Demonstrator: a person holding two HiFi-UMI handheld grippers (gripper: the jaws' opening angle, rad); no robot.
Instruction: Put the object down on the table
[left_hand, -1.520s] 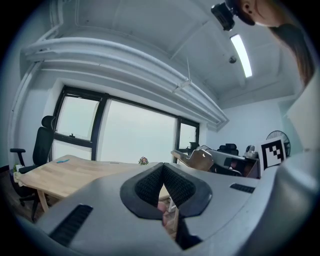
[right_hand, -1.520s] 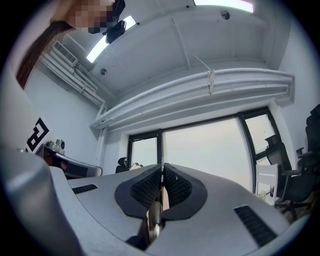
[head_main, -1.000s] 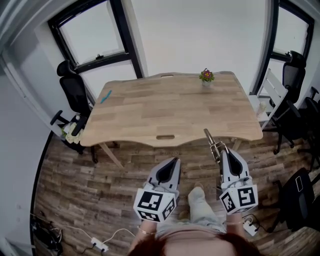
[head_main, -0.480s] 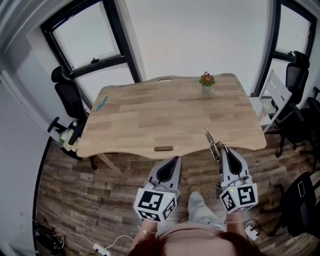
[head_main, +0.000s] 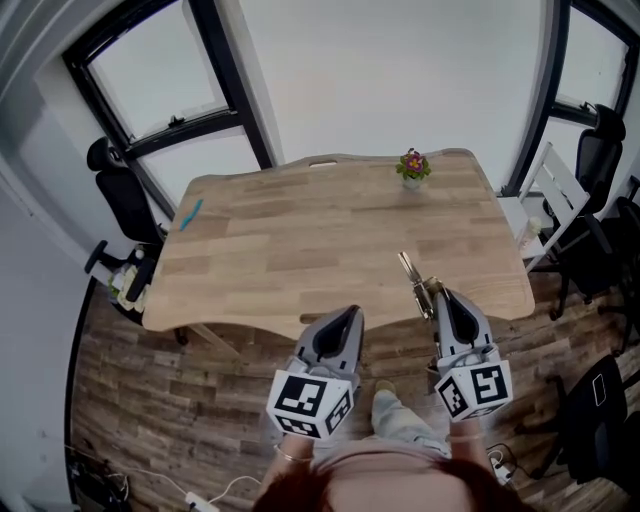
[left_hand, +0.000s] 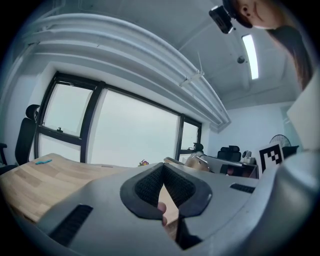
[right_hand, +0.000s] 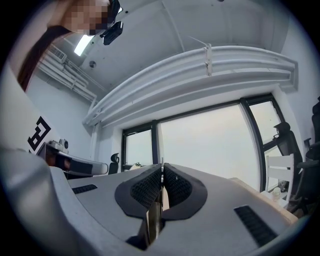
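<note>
The object is a thin metal tool (head_main: 411, 274). It sticks forward out of my right gripper (head_main: 438, 296), which is shut on its rear end, and its tip hangs above the front right part of the wooden table (head_main: 300, 240). In the right gripper view the tool's narrow edge (right_hand: 152, 220) stands pinched between the pads of the right gripper (right_hand: 162, 168). My left gripper (head_main: 345, 320) is level beside it at the table's front edge, jaws together with nothing in them. The left gripper view shows the left gripper (left_hand: 163, 165) closed at the tip, with the tabletop (left_hand: 30, 180) beyond.
A small flower pot (head_main: 412, 167) stands at the table's far right and a blue pen (head_main: 189, 213) lies at its far left. A black office chair (head_main: 112, 190) is left of the table. A white chair (head_main: 556, 195) and dark chairs (head_main: 600, 150) stand to the right.
Both grippers have come forward toward the table together. The tool's tip, earlier short of the front edge, is now above the tabletop. Neither grip has altered.
</note>
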